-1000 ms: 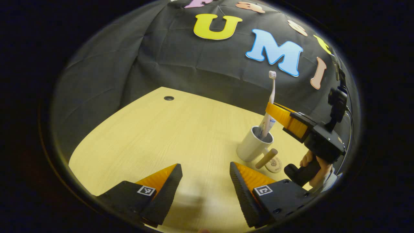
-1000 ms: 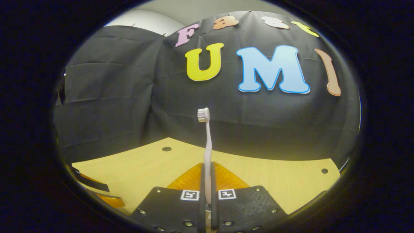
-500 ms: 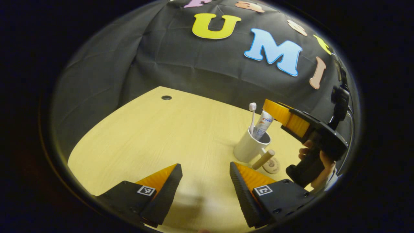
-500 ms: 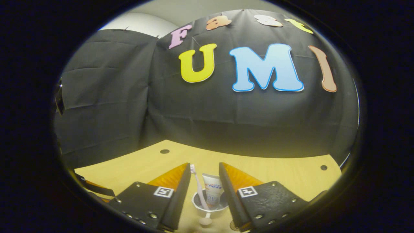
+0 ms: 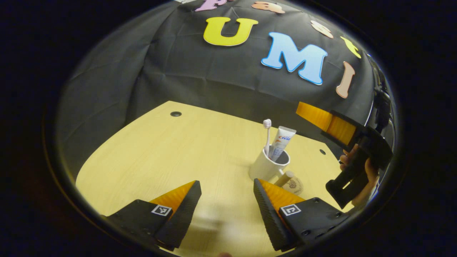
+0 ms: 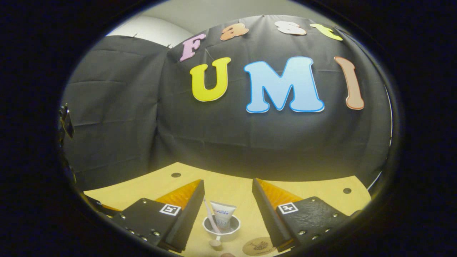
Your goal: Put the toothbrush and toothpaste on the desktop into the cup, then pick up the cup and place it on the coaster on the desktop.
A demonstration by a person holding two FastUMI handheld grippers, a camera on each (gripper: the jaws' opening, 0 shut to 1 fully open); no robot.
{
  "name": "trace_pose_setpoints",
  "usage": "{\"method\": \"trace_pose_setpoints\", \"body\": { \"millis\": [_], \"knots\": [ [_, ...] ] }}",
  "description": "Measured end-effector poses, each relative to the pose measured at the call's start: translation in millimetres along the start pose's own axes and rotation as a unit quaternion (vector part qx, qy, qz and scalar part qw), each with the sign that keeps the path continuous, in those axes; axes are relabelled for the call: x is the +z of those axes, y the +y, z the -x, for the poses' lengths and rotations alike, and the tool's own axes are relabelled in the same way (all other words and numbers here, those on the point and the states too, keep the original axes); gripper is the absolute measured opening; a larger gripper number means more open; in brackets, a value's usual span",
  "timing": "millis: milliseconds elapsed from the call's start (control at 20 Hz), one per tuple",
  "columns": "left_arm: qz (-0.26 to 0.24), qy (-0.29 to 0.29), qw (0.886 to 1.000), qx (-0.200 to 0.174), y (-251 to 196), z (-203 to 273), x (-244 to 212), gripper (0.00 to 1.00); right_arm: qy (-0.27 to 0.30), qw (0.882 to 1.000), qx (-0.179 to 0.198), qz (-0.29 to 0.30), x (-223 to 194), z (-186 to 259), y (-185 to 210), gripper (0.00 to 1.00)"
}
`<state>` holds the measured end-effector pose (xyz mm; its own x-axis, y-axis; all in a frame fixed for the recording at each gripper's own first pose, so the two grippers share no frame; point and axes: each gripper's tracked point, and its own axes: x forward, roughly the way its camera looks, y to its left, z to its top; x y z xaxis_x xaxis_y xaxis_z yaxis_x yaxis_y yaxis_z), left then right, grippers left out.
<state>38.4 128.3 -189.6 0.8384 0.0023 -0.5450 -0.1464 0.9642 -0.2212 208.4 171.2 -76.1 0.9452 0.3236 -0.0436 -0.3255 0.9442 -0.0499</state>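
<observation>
I see my left gripper (image 5: 227, 192) low over the yellow desk (image 5: 160, 160) with its fingers wide apart and nothing between them. A white cup (image 5: 266, 167) stands ahead. A toothbrush (image 5: 267, 135) and a toothpaste tube (image 5: 279, 141) stick up out of it. A round coaster (image 5: 295, 185) lies just beside the cup. My right gripper (image 5: 312, 116) is up high, held by a hand (image 5: 367, 175).

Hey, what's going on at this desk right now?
A person holds a gripper in each hand. The toothbrush and toothpaste both stand in the white cup on the desk. The right gripper hangs open above the cup; the left gripper is open too. The cup sits beside the coaster, not yet on it.
</observation>
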Motion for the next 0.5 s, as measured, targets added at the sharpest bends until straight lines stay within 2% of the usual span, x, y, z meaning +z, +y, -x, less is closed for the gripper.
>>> {"method": "trace_pose_setpoints", "body": {
  "millis": [50,200,350,450,500],
  "knots": [
    [-0.003,0.0,1.0,-0.004,-6.6,0.1,0.7,0.99,-0.003,1.0,-0.006,0.001,4.9,4.8,-6.0,0.83],
    [-0.006,0.005,1.0,-0.025,-28.5,-6.2,2.1,0.9,-0.012,0.999,-0.03,0.001,18.2,22.0,-29.4,0.83],
    [0.014,0.022,0.998,-0.052,-58.0,-12.9,-2.5,0.9,-0.018,0.998,-0.059,-0.002,29.6,43.9,-58.6,0.83],
    [0.011,0.031,0.998,-0.059,-68.6,-18.6,-2.8,0.89,-0.024,0.996,-0.081,-0.004,35.9,57.3,-79.8,0.83],
    [0.005,0.034,0.998,-0.061,-74.5,-21.8,-3.6,0.94,-0.026,0.996,-0.091,-0.005,36.9,64.1,-89.0,0.83]
  ]
}}
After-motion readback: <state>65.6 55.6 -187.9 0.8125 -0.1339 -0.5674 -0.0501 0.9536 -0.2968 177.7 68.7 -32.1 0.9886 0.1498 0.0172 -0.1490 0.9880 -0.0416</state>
